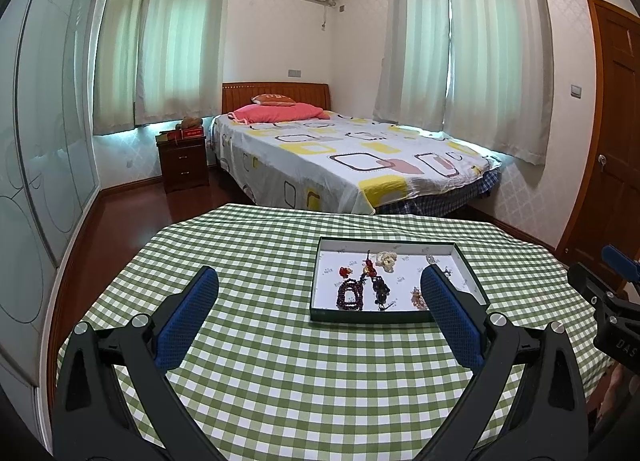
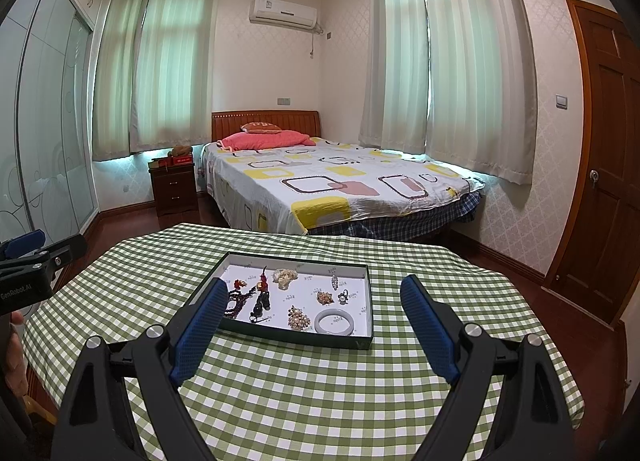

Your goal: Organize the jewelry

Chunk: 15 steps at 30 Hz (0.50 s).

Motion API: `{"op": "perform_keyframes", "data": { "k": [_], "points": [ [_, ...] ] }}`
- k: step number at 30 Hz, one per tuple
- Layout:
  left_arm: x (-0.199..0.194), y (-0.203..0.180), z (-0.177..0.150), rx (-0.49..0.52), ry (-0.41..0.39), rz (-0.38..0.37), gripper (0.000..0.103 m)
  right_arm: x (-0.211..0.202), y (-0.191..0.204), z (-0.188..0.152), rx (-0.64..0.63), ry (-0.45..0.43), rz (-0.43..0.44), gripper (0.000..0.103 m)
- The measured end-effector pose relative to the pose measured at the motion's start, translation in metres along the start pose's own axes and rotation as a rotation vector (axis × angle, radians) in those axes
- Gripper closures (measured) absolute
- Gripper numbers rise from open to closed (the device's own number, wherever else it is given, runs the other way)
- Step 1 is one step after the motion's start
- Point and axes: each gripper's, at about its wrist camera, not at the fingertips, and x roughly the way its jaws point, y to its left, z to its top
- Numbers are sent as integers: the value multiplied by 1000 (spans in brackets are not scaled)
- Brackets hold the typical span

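Tray (image 2: 362, 337): sitting mid-bench (image 2: 320, 401), holding jewelry – beaded bracelet (image 1: 351, 293), white bangle (image 2: 335, 322), brooches | left gripper (image 1: 318, 315): jaws standing wide, gripping nothing | right gripper (image 2: 314, 325): likewise.

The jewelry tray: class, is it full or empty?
Partly full: the tray holds a white bangle, dark beads and brooches, with bare white floor between.

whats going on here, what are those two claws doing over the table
A person holds a claw in each hand above a green checked tablecloth. Both the left claw and the right claw are open and empty, aimed at a shallow tray holding jewelry: a white bangle, a dark bead bracelet, brooches. Nothing is picked up yet.
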Motion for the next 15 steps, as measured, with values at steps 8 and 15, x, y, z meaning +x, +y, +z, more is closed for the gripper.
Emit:
{"op": "perform_keyframes", "data": {
  "k": [8, 15],
  "points": [
    [-2, -7, -1, 35, -6, 9, 5, -1, 0, -1, -1, 1, 1, 18],
    [-5, -11, -3, 48, -31, 15, 4, -1, 1, -2, 0, 2, 0, 18]
  ]
}}
